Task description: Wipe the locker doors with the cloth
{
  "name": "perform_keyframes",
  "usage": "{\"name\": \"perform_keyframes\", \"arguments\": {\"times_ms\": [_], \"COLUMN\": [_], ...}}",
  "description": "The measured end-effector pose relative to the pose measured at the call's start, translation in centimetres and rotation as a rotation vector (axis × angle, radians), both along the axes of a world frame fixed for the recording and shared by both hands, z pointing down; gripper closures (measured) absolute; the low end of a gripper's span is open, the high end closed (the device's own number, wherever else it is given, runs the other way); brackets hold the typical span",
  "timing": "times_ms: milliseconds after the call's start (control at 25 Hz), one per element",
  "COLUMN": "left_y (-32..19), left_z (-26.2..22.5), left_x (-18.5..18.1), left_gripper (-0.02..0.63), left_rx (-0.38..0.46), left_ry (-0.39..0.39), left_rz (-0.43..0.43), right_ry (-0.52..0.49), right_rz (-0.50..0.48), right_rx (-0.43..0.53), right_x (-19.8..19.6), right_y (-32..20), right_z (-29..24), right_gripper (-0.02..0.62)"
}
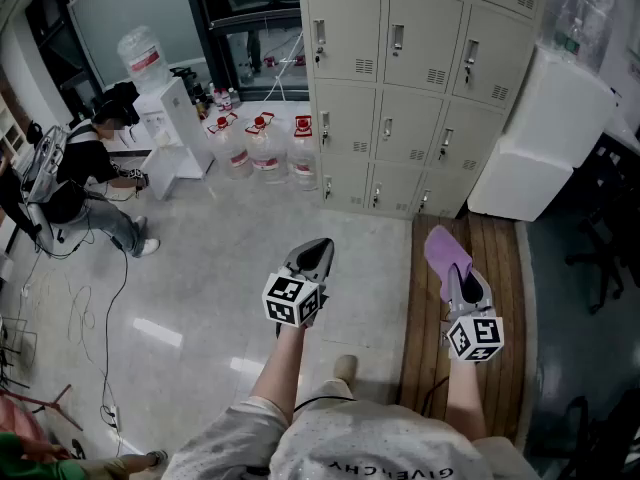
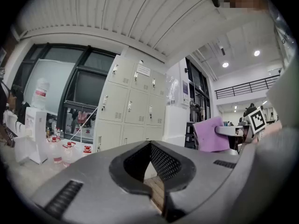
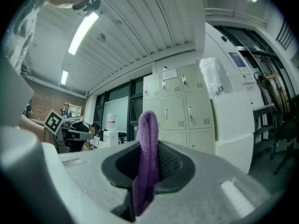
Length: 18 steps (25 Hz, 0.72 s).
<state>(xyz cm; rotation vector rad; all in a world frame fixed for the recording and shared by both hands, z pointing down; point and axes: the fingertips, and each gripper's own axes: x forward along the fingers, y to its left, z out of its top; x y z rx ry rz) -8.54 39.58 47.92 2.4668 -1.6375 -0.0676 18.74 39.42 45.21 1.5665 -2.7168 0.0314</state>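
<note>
The beige lockers (image 1: 400, 88) stand ahead, several doors in three rows, all closed; they also show in the left gripper view (image 2: 131, 111) and the right gripper view (image 3: 177, 111). My right gripper (image 1: 456, 273) is shut on a purple cloth (image 1: 446, 252), which stands folded up between the jaws (image 3: 148, 129). My left gripper (image 1: 318, 252) is shut and empty, held level over the floor. Both grippers are well short of the lockers. The left gripper view catches the cloth (image 2: 209, 134) at the right.
Large water bottles (image 1: 265, 148) and a white dispenser (image 1: 165, 128) stand left of the lockers. A person (image 1: 85, 178) crouches at far left, with cables (image 1: 70, 318) on the floor. A white block (image 1: 545, 138) sits right of the lockers. A wooden platform (image 1: 500, 308) lies under my right gripper.
</note>
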Motion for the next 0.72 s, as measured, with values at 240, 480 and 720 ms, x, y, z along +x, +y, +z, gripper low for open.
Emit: {"name": "perform_keyframes", "arguments": {"times_ms": [240, 480, 720], "left_y": [-7.7, -12.9, -16.3], "left_z": [0.2, 0.7, 1.1], "left_x": [-2.6, -4.8, -5.9], "left_gripper": [0.607, 0.607, 0.607], "left_rx": [0.014, 0.007, 0.012], "left_ry": [-0.017, -0.011, -0.003], "left_rz": [0.025, 0.029, 0.023], "right_ry": [0.001, -0.002, 0.004], "right_rz": [0.017, 0.034, 0.021], "right_rx": [-0.009, -0.018, -0.014], "right_x": [-3.1, -5.2, -6.6], "right_y": [-7.1, -12.2, -15.3], "right_z": [1.1, 1.7, 2.1], "right_gripper": [0.546, 0.546, 0.546]}}
